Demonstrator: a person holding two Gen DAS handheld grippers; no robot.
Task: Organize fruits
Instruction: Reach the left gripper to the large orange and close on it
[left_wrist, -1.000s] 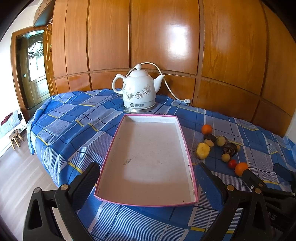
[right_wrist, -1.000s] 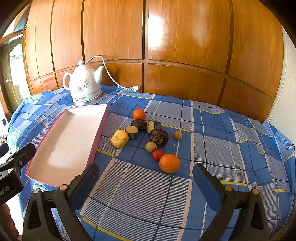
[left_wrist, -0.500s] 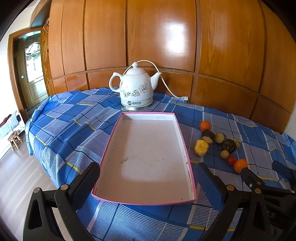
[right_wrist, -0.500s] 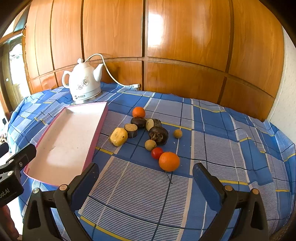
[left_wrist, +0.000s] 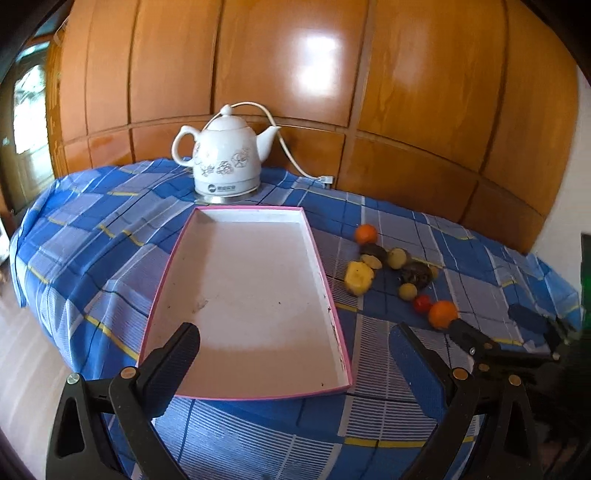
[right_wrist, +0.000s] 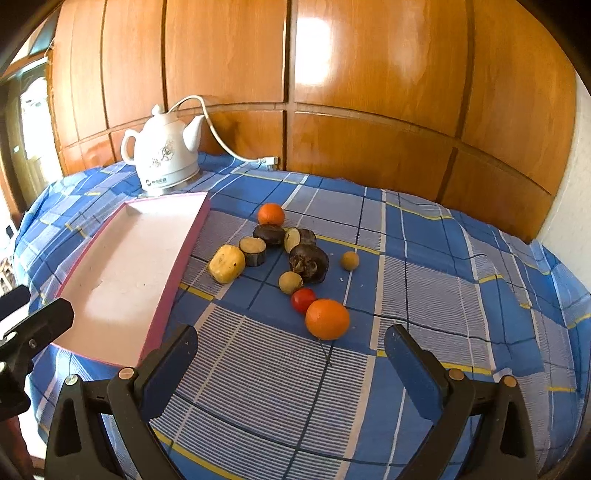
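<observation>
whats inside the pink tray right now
No fruit: the pink tray shows only its bare whitish floor with a few small dark specks. The left claw's fingers cover its near left corner, so that bit cannot be checked.

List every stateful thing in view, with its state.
Left gripper: open, holding nothing.
Right gripper: open, holding nothing.
Pink-edged tray: empty, flat on the cloth.
Kettle: lid on, cord attached.
Near orange: loose on the cloth, outside the tray.
</observation>
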